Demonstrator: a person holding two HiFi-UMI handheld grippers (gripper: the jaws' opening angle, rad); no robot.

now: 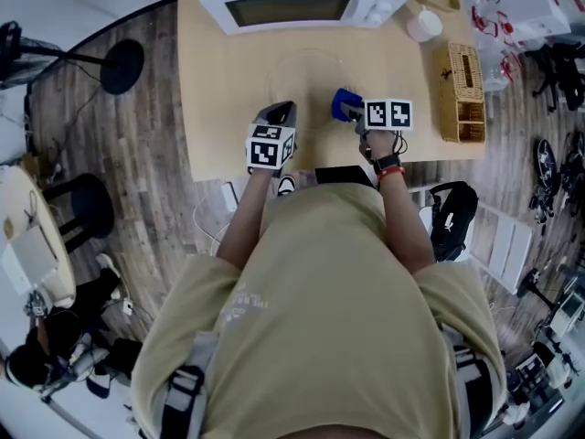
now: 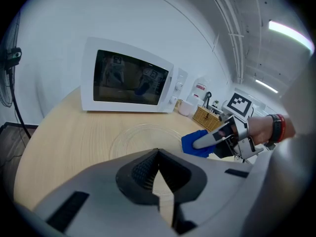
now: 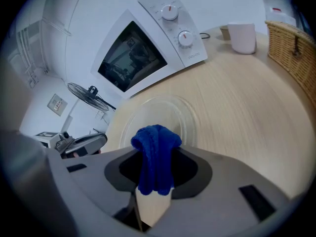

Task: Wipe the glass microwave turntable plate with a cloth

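Note:
The clear glass turntable plate [image 1: 306,79] lies flat on the wooden table [image 1: 219,99] in front of the microwave [image 1: 302,3]. My right gripper [image 1: 347,108] is shut on a blue cloth [image 1: 343,104], which hangs at the plate's near right rim. In the right gripper view the cloth [image 3: 154,164] drapes over the shut jaws, with the plate [image 3: 165,111] just beyond. My left gripper [image 1: 281,113] is shut and empty at the plate's near left rim. The left gripper view shows the plate [image 2: 143,132] ahead and the right gripper [image 2: 217,138] with the cloth [image 2: 193,144] at its right.
The white microwave [image 2: 131,78] stands closed at the back of the table. A white cup [image 1: 423,24] and a wicker basket [image 1: 462,90] sit at the right. A fan [image 3: 89,95] stands on the floor off the table's left.

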